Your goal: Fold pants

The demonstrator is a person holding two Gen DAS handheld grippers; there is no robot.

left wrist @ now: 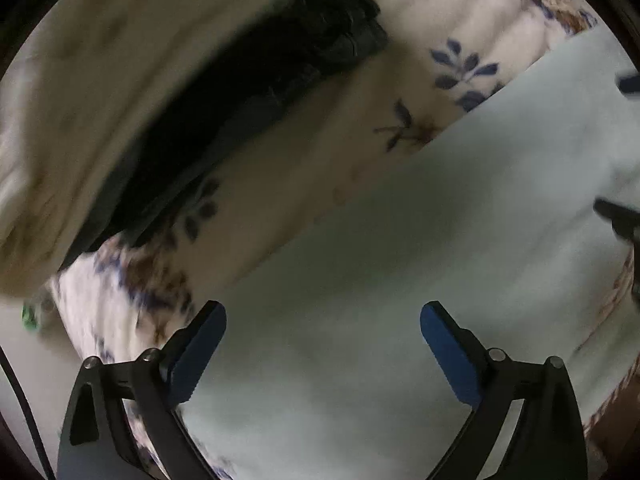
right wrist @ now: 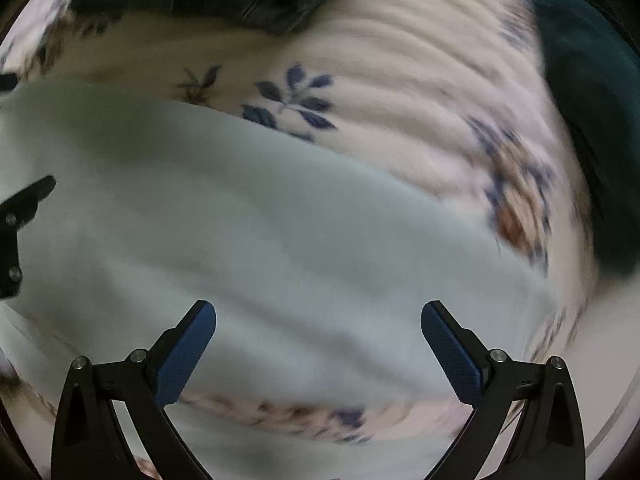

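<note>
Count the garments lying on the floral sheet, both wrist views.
2: pale pants spread under both open grippers; a dark garment bunched beyond them, touching a cream blanket. More may be hidden.

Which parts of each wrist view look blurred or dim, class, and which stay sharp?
Left wrist view: the left gripper is sharp, the floral bedcover smears at lower left, the pale pants sit soft and dim. Right wrist view: the right gripper is crisp, the bedcover streaks at right, corners dark.

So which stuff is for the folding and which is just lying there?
For the job:
pale pants
left gripper, open
right gripper, open

Just lying about:
flowered bedcover
black cloth
dark green cloth
</note>
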